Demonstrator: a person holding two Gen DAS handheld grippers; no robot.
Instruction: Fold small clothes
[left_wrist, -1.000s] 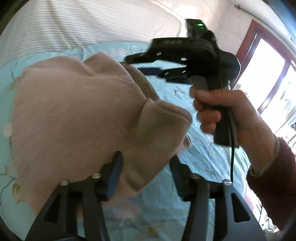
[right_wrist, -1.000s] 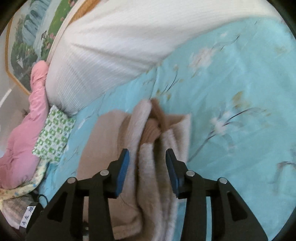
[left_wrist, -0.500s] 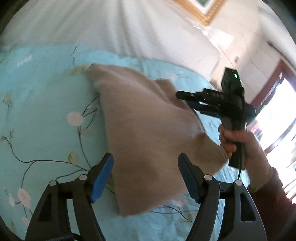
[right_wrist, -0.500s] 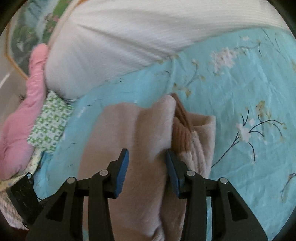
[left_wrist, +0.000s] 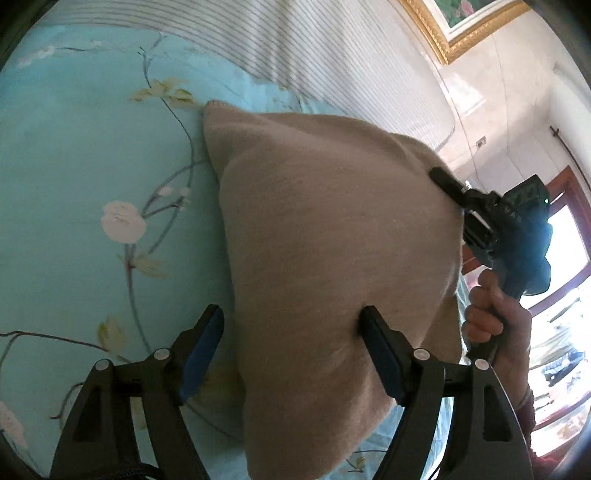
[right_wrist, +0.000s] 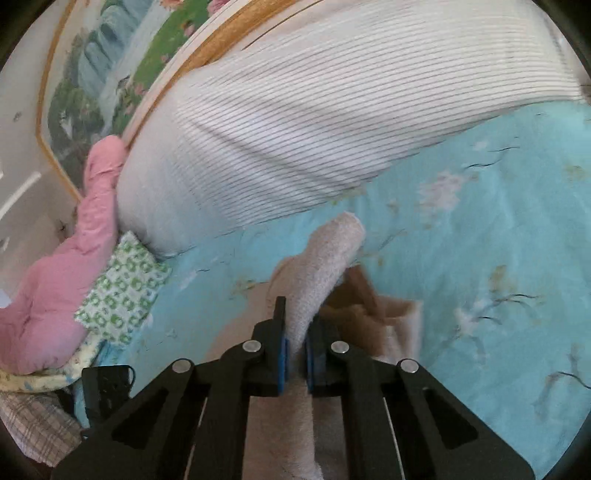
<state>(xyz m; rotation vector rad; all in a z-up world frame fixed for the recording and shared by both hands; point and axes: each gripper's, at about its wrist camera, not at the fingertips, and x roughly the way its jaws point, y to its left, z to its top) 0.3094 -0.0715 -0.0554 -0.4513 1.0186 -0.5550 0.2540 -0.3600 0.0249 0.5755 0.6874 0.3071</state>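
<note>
The beige fleece garment (left_wrist: 332, 258) lies on the bed's turquoise floral sheet (left_wrist: 74, 166), already doubled over into a thick, roughly triangular bundle with a rounded fold at its far end. The fold looks partly done: layers are stacked, but one edge is lifted and the shape is still loose, so at least one more fold and some smoothing probably remain.

The right gripper (right_wrist: 294, 354) has just closed and pinches a raised ridge of the garment (right_wrist: 325, 258) between its blue-padded fingers; the cloth stands up from the grip in a soft roll. Beside it a ribbed, darker tan cuff or collar (right_wrist: 362, 291) shows among the layers.

The left gripper (left_wrist: 291, 354) has just been opening and stands wide apart over the near part of the bundle, one finger on the cloth and the other over the sheet, gripping nothing.

The fabric is plush, matte and thick, so it sags and bulges instead of creasing sharply. Behind it lies a white, finely striped quilt (right_wrist: 332, 110), with a pink padded garment (right_wrist: 55, 277) and a green-printed cloth (right_wrist: 122, 291) at its end.
</note>
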